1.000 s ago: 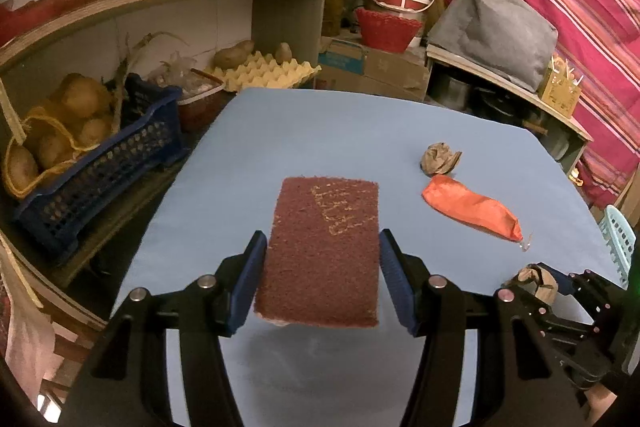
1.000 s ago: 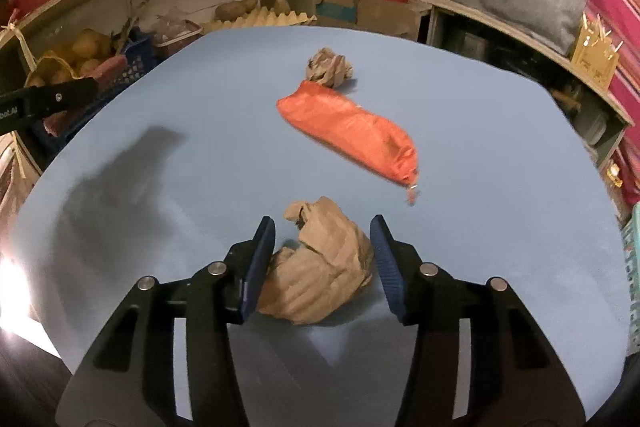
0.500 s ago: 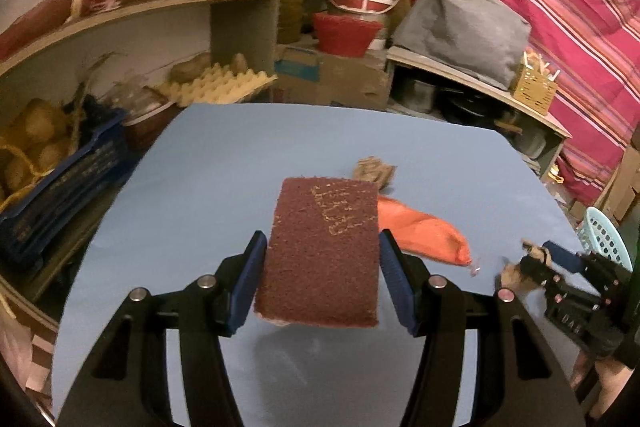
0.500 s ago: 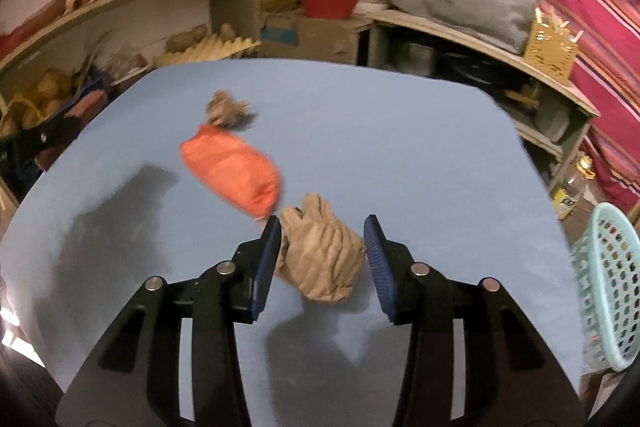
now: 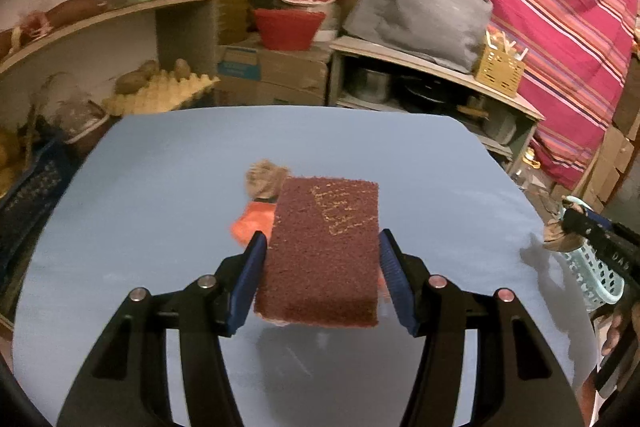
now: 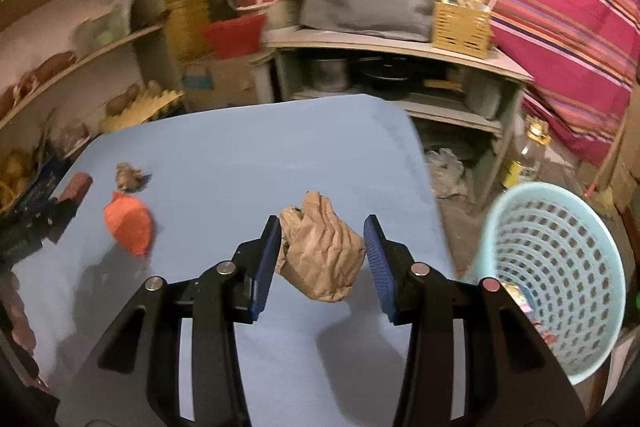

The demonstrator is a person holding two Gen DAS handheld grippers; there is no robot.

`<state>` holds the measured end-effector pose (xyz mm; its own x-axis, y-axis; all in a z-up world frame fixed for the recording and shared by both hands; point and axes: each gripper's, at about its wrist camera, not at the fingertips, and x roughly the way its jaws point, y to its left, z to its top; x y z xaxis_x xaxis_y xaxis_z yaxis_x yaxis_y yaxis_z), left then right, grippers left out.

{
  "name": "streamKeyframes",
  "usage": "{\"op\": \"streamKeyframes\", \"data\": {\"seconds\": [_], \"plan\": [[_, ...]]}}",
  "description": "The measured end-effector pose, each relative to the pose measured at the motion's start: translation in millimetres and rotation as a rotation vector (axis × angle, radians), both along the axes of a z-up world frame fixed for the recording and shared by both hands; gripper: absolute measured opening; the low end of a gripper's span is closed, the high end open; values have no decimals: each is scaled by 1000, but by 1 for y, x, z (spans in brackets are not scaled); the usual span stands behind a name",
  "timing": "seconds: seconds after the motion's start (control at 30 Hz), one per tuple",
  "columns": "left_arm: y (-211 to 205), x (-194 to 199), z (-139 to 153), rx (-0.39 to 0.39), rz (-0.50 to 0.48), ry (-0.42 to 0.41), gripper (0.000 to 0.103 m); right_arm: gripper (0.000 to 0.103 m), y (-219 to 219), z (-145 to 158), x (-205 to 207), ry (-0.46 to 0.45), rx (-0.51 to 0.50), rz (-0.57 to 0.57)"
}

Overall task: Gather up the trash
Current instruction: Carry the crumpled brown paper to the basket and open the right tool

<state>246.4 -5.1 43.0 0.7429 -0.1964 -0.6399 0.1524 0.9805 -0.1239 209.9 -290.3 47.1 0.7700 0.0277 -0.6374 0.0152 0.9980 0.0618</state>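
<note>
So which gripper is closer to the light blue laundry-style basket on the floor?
Right. The right gripper, holding crumpled brown paper, is near the table edge beside the basket. The left gripper, holding a maroon scouring pad, is over mid-table, farther away.

Black tongs (image 5: 322, 277) (silver screws), ribbed blue pads (image 5: 247, 281).

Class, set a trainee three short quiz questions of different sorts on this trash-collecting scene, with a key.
1. What does the left gripper hold?
2. True or false: the crumpled brown paper is already inside the basket.
3. Which piece lies nearest the orange bag on the table: A) small paper ball B) bottle?

Key: 1. A dark red scouring pad. 2. False; the right gripper holds it. 3. A.
</note>
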Motion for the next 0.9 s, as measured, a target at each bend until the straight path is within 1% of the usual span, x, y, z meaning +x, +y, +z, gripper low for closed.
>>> {"op": "streamKeyframes", "data": {"seconds": [0.17, 0.37, 0.5, 0.6, 0.63, 0.7, 0.8, 0.83, 0.87, 0.9], "plan": [[-37, 2, -5, 20, -31, -5, 57, 43, -40, 6, -14, -14, 3, -61], [-76, 4, -8, 22, -78, 2, 57, 43, -93, 8, -33, -23, 17, -147], [-104, 0, -2, 27, -113, -18, 57, 43, -135, 4, -46, -14, 10, -233], [-128, -3, 4, 12, -153, -17, 57, 43, -162, 1, -52, -8, -2, -291], [-140, -5, 6, 11, -171, -22, 57, 43, -176, -1, -54, -5, 3, -315], [-157, -10, 11, 16, -193, -37, 57, 44, -191, -4, -57, 0, 25, -330], [-185, -13, 18, -7, -231, -47, 57, 46, -211, -12, -58, 7, 71, -343], [-195, -14, 20, -9, -245, -49, 57, 48, -216, -14, -59, 8, 94, -350], [-207, -16, 21, -6, -262, -55, 57, 56, -219, -15, -59, 9, 111, -352], [-218, -18, 23, 0, -276, -61, 57, 62, -221, -16, -59, 12, 125, -358]]}}
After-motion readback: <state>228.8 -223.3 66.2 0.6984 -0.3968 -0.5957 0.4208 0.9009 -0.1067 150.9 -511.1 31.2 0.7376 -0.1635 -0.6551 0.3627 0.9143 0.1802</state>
